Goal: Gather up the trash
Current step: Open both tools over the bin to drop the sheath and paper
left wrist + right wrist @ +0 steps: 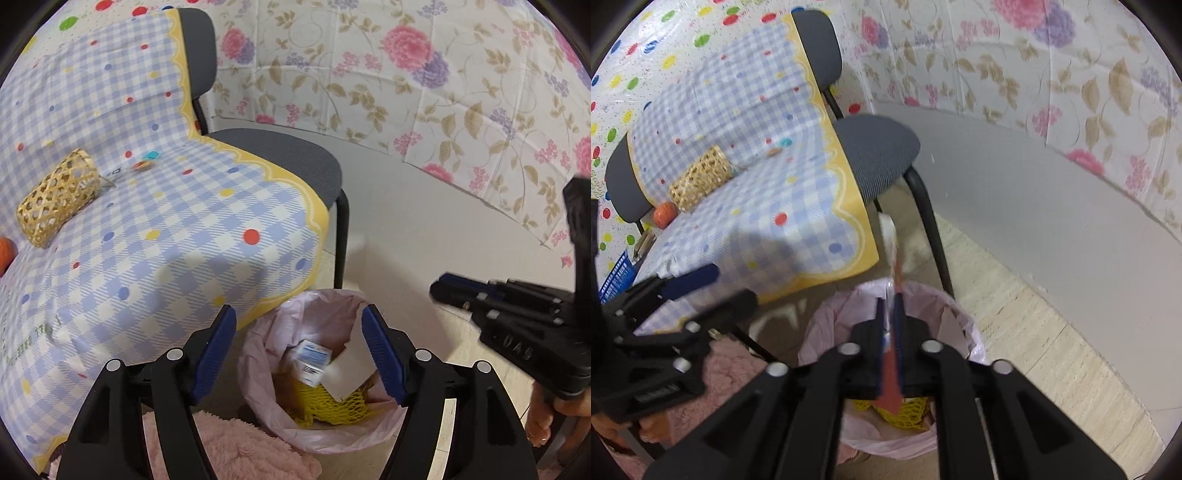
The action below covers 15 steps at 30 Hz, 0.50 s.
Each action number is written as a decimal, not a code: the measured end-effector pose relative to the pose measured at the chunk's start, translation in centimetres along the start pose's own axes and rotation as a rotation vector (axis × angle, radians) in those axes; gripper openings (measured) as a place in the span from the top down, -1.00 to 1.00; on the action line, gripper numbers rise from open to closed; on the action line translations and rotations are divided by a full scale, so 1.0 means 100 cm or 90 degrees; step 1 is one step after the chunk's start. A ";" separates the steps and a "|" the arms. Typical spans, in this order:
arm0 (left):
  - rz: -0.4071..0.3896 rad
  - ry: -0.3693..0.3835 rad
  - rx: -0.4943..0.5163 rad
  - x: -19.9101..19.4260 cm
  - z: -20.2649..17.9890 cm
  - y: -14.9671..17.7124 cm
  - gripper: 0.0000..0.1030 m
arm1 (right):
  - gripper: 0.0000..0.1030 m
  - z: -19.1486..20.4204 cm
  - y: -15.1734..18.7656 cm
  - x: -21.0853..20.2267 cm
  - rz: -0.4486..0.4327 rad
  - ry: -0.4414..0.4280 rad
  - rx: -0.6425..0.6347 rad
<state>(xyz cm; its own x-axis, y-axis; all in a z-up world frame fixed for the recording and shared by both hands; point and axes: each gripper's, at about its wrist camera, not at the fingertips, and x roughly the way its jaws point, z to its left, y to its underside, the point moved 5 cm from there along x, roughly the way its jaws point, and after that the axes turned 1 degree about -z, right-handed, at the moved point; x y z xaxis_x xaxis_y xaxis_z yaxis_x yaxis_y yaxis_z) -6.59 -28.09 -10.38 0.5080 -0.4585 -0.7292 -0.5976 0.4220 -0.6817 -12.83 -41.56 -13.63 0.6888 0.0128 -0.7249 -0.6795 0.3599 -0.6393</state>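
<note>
A bin with a pink liner (325, 297) stands on the floor beside a chair. It holds a small blue-and-white box (312, 356), a white paper (347, 373) and yellow foam netting (332, 406). My left gripper (299, 317) hangs over the bin with its jaws wide open and nothing between the pads. My right gripper (890, 306) is also above the bin (831, 314). Its jaws stand slightly apart, and a thin red-and-white wrapper (892, 380) lies loose between them, blurred. Each gripper shows in the other's view: the right gripper (439, 291) and the left gripper (701, 284).
A blue checked cloth (147, 229) drapes a grey chair (280, 155); a woven basket (55, 199) and an orange ball (665, 216) lie on it. The chair's black leg (340, 240) stands just behind the bin. A pink fluffy rug (229, 450) lies in front.
</note>
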 end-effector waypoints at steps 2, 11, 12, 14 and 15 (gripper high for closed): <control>-0.006 -0.005 -0.007 -0.004 0.005 -0.002 -0.38 | 0.42 0.002 0.002 0.001 0.005 0.003 -0.006; -0.044 -0.038 -0.048 -0.041 0.037 -0.004 -0.38 | 0.42 0.013 -0.026 -0.059 -0.090 0.001 -0.007; -0.048 -0.044 -0.053 -0.046 0.042 -0.003 -0.38 | 0.42 0.016 -0.029 -0.065 -0.099 0.000 -0.011; -0.059 -0.053 -0.058 -0.055 0.049 -0.003 -0.38 | 0.42 0.023 -0.033 -0.072 -0.112 -0.001 -0.022; -0.061 -0.056 -0.060 -0.057 0.052 -0.002 -0.38 | 0.42 0.029 -0.035 -0.074 -0.117 -0.001 -0.029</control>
<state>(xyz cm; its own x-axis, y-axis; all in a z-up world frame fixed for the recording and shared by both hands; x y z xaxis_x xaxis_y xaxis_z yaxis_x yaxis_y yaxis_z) -6.13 -21.46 -6.36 0.6150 -0.4216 -0.6664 -0.5971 0.3030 -0.7428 -14.84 -40.20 -5.32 0.8028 -0.0472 -0.5943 -0.5530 0.3136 -0.7719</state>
